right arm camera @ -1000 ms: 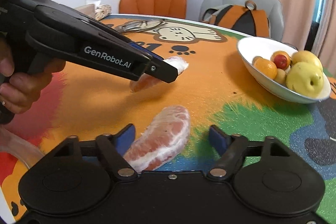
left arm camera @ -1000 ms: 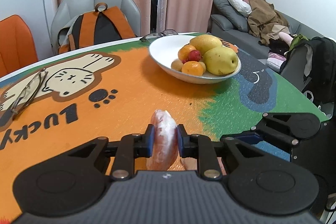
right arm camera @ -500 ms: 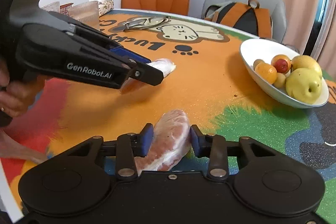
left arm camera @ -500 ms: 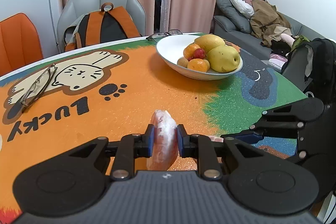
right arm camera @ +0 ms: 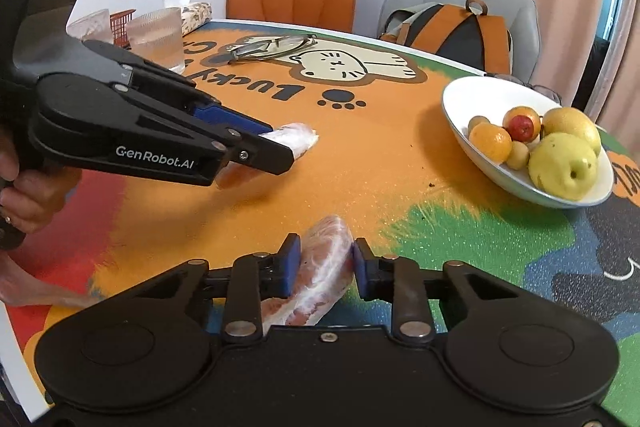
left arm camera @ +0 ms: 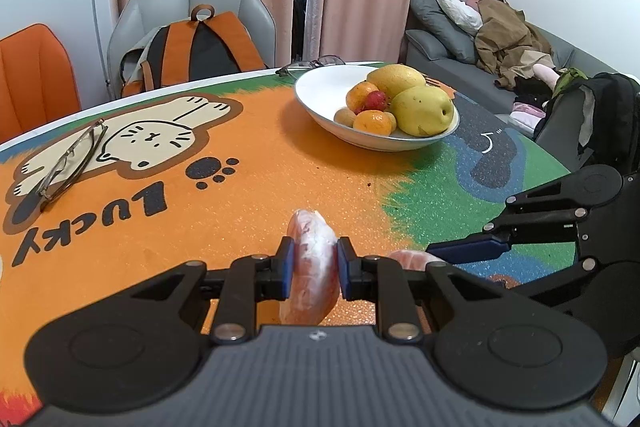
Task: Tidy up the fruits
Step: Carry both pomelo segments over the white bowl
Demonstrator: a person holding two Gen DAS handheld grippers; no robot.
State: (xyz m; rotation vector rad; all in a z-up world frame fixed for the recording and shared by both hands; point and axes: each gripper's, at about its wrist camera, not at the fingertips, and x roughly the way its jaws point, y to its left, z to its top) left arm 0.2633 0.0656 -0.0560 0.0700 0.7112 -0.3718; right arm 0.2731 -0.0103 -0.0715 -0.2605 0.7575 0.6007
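A pink peeled citrus segment (left arm camera: pixel 310 255) is pinched upright between my left gripper's (left arm camera: pixel 311 267) pads, just above the orange table mat. From the right wrist view, that left gripper (right arm camera: pixel 276 147) reaches in from the left with its segment (right arm camera: pixel 300 139) sticking out past the tips. My right gripper's (right arm camera: pixel 325 265) jaws are closing, and their blue pads touch both sides of a second pink segment (right arm camera: pixel 326 251) lying on the mat. A white bowl (right arm camera: pixel 460 107) holding a pear, oranges and small red fruit stands at the far right; it also shows in the left wrist view (left arm camera: pixel 320 95).
Folded glasses (left arm camera: pixel 68 159) lie on the cat print at the left. Two ribbed tumblers (right arm camera: pixel 158 35) stand at the far table edge. A hand (right arm camera: pixel 28 195) holds the left gripper's handle. A backpack (left arm camera: pixel 200 47) sits on a grey chair behind the table.
My right gripper's jaws have come together from wide apart onto the segment on the mat. The left gripper keeps its segment and has barely shifted.
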